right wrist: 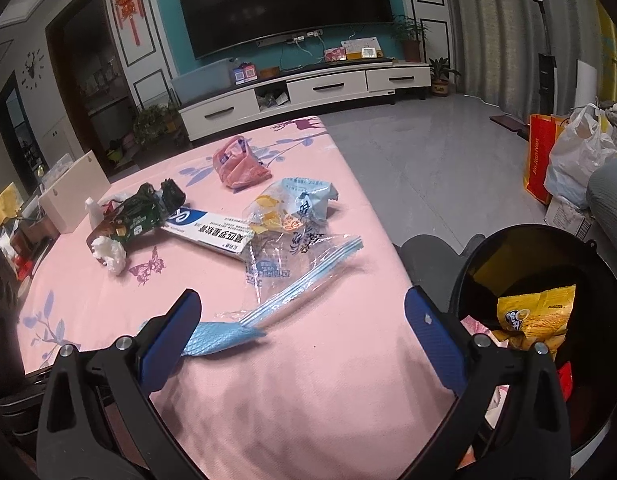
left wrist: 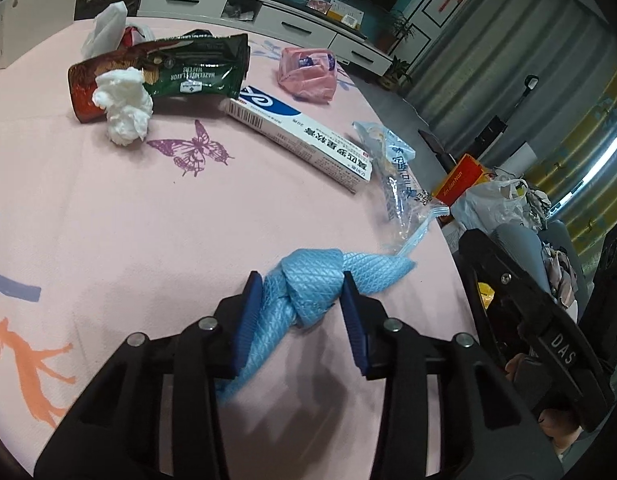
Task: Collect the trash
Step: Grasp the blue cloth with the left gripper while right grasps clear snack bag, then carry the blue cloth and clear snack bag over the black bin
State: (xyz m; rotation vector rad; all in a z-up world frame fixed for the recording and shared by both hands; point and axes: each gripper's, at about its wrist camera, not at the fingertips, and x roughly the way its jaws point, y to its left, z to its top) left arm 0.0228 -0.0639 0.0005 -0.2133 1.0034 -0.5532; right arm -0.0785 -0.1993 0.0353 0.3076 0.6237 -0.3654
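**A:** At the lower centre of the left wrist view, on the pink tablecloth: the blue cloth, tied in a knot. Sits near the table's right-hand edge.

**B:** Long axis?

**A:** Runs aslant, from lower left up to upper right. Knot about midway along. Free flat end points to the upper right, toward the clear zip bag, and touches its blue strip.

**B:** And the left gripper?

**A:** Closes on the knot from both sides, blue pads against the fabric. Straddles the cloth across its length.

**B:** In the right wrist view?

**A:** Shows only the cloth's flat end, lower left of the frame, pointing right. Lies just beside the left-hand pad of the right gripper.

**B:** Jaws there?

**A:** Spread wide. Nothing pinched, only tablecloth between them.

**B:** Farther up the table?

**A:** Long white box, lying diagonally from upper left to lower right. Beyond it, upper left: green wafer wrapper with a white tissue wad against it. Pink bag apart, toward the top centre.

**B:** Off the table?

**A:** At the lower right of the right wrist view, black bin, with a yellow snack bag inside.
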